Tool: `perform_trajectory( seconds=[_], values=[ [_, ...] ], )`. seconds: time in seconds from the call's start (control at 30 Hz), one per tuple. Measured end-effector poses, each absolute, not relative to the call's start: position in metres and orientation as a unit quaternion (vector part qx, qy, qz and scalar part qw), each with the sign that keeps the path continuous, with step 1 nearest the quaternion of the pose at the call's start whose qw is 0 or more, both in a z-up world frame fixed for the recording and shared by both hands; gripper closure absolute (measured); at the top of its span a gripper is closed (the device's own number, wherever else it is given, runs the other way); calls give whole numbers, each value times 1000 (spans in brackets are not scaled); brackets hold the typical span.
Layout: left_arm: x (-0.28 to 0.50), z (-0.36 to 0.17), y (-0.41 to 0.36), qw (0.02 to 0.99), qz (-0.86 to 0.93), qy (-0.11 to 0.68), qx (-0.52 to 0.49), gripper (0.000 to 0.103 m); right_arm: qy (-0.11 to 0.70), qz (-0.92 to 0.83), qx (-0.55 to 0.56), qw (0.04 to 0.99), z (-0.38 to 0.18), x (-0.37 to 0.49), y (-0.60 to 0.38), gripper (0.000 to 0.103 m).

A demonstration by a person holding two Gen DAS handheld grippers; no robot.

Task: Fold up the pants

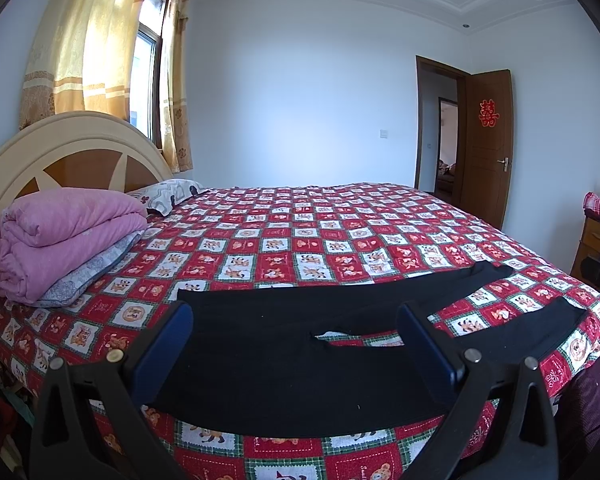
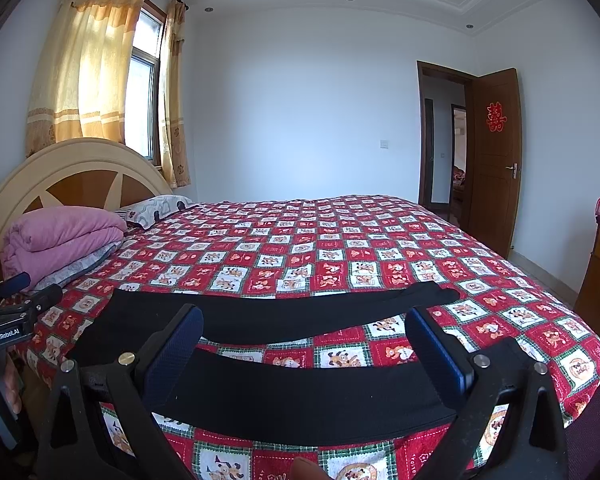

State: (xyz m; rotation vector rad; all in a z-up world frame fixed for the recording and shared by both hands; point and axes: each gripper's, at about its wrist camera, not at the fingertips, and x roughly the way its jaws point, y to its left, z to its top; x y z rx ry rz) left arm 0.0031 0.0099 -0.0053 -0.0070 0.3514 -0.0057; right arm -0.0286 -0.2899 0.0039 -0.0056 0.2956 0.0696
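Note:
Black pants [image 1: 284, 364] lie flat and spread open on the red patterned bedspread [image 1: 300, 240], near its front edge, legs running to the right. My left gripper [image 1: 296, 320] is open and empty above the waist and seat part. In the right wrist view the two legs [image 2: 300, 392] lie apart with bedspread [image 2: 340, 248] between them. My right gripper [image 2: 304, 324] is open and empty above the near leg. The left gripper's body [image 2: 16, 312] shows at that view's left edge.
A folded pink quilt [image 1: 60, 236] on a grey pillow lies at the head of the bed, by the headboard [image 1: 72, 148]. A wooden cabinet [image 1: 596, 240] stands at the right. An open door [image 1: 488, 144] is at the back right.

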Motion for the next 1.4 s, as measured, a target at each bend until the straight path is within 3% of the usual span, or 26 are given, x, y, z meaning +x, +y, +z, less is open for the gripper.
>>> perform_trajectory(
  seconds=[0.37,0.7,0.83,1.17,1.4],
  values=[
    [35,-43,27,977,22,211,0,0,170,23,-20,985,-11,-10,-284,1],
    [132,-84,165,949,114,276,-104,0,243,-8,-27,970,-64,38,-301,1],
    [179,-92,182,945,100,296,-91,1,262,-7,-30,965,-82,53,-309,2],
    [291,-144,212,916,40,381,-121,38,329,-31,-19,944,-120,91,-339,2],
    [320,-165,204,901,19,425,-88,50,341,-40,-31,939,-121,116,-356,2]
  ],
)
